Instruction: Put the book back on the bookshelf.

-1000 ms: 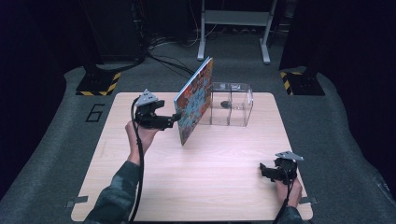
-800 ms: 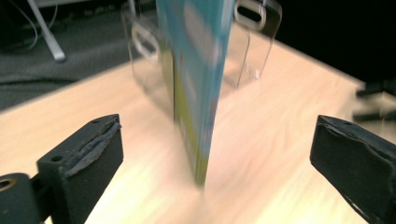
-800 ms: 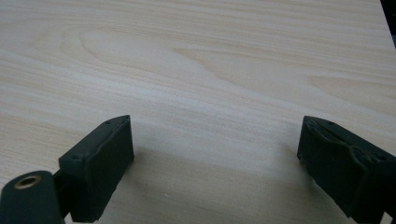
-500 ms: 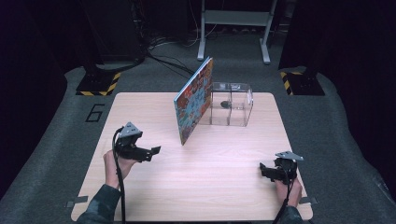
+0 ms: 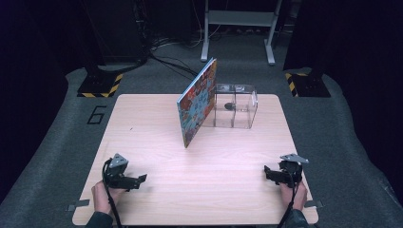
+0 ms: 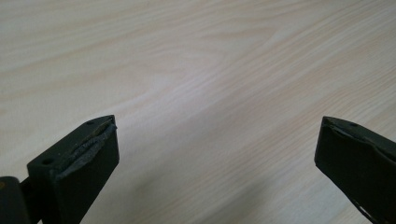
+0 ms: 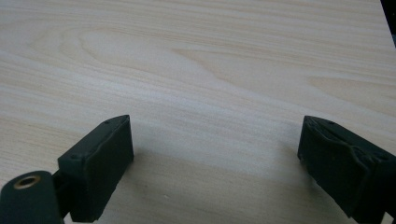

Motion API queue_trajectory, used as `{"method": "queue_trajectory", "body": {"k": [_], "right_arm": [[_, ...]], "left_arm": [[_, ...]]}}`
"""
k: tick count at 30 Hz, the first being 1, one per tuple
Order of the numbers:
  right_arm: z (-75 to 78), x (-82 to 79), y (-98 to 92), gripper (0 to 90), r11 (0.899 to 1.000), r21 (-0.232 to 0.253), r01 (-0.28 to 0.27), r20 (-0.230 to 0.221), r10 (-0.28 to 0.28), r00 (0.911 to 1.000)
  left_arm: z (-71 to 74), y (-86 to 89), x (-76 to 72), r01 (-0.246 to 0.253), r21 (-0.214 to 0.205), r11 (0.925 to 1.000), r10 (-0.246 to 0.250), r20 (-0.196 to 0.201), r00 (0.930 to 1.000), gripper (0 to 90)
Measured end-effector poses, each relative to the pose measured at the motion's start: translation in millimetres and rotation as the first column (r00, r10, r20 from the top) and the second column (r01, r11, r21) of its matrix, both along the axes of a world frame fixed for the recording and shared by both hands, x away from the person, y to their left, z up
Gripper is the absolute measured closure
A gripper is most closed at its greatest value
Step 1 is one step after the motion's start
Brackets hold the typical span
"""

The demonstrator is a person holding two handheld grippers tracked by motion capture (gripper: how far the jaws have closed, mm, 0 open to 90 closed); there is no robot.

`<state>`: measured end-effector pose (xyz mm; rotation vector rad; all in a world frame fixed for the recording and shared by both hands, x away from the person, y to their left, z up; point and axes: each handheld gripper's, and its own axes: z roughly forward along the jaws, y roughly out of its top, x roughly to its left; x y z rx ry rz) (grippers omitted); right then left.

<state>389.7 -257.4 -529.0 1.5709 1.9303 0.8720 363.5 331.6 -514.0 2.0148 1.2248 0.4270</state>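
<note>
Resting low at the table's (image 5: 157,118) near corners, both grippers, left (image 5: 138,179) and right (image 5: 267,172), gape wide and empty, well apart from the book (image 5: 197,107) leaning on the clear box (image 5: 235,111); I'd approach slowly without nudging it.

The high view looks forward and down from above the person's side, taking in the whole wooden table (image 5: 199,166), the upright book (image 5: 197,108), the clear box (image 5: 235,107) and dark floor beyond. The left gripper view rides low, facing bare tabletop (image 6: 196,70) past its own two black jaws. The right gripper view sits equally close over the tabletop (image 7: 196,60); the table is what all three share.
</note>
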Motion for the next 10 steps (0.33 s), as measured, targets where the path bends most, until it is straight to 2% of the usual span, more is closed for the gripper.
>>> {"method": "queue_trajectory", "body": {"k": [4,6,7,8,9,10], "right_arm": [[-0.1,0.3,0.2,9.6,1.000,0.000,0.001,0.001,-0.001,1.0000],[0.0,0.3,-0.8,9.5,1.000,-0.006,-0.011,0.002,0.011,0.9999],[0.0,0.4,-0.9,9.4,1.000,-0.006,-0.012,0.002,0.012,0.9999],[0.0,0.5,-0.8,9.3,1.000,-0.006,-0.012,0.000,0.012,0.9999],[0.0,0.6,-0.7,9.2,1.000,-0.006,-0.012,0.000,0.012,0.9999],[0.0,0.8,-0.5,9.0,1.000,-0.005,-0.010,-0.001,0.010,0.9999]], "left_arm": [[-12.4,2.3,-2.3,0.001,0.023,0.9997,0.000,-0.017,0.9999,0.1],[-15.5,2.9,-3.7,0.002,0.051,0.9987,-0.002,0.010,0.9999,0.0],[-16.4,2.0,-4.6,-0.004,0.048,0.9988,0.003,0.012,0.9999,0.0],[-16.6,2.7,-4.0,0.002,0.088,0.9961,-0.004,0.024,0.9997,0.0],[-16.1,1.1,-4.4,0.001,0.105,0.9945,-0.002,0.013,0.9999,0.0],[-17.4,-0.1,-4.1,-0.005,0.099,0.9950,0.002,0.032,0.9995,0.0]]}}
